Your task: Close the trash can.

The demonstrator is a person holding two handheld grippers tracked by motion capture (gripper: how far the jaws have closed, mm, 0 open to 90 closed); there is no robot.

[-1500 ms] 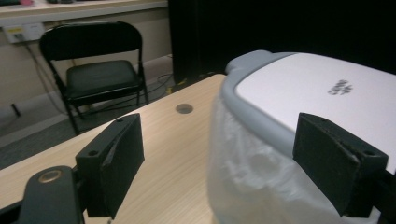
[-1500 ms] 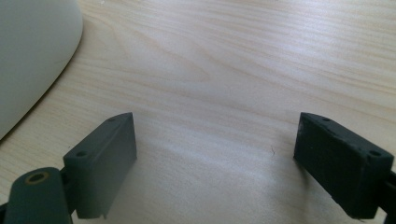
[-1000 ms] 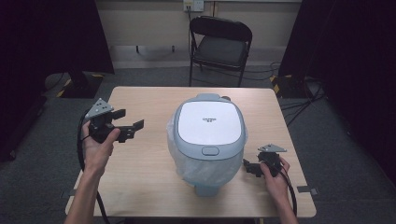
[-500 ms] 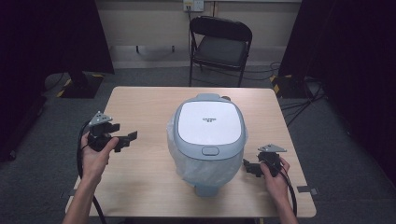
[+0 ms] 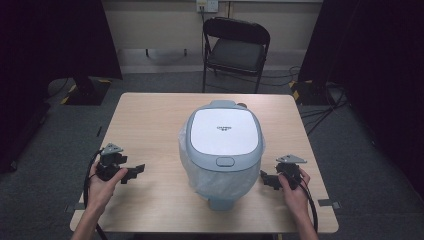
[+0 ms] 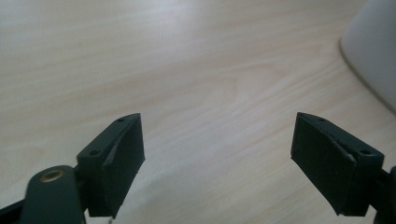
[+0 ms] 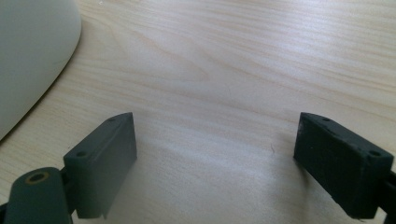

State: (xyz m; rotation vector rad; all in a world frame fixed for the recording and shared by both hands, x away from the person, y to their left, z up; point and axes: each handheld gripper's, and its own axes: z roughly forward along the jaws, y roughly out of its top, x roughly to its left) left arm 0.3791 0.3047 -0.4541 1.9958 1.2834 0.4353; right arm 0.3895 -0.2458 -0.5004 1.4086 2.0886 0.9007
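high overview; two close gripper views sharing the table (image 5: 150, 125)

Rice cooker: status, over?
Left gripper open, empty. Right gripper open, empty. Rice cooker mid-table between them, lid shut, untouched. Nothing in the way.

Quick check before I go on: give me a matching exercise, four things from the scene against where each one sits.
Things:
1. rice cooker
2. left tool
3. right tool
4. folding chair

Places:
A. on the floor beyond the table's far edge
B. middle of the table
C. near edge, right of the cooker, jaws open
D. near edge, left of the cooker, jaws open

Pairs: 1-B, 2-D, 3-C, 4-A
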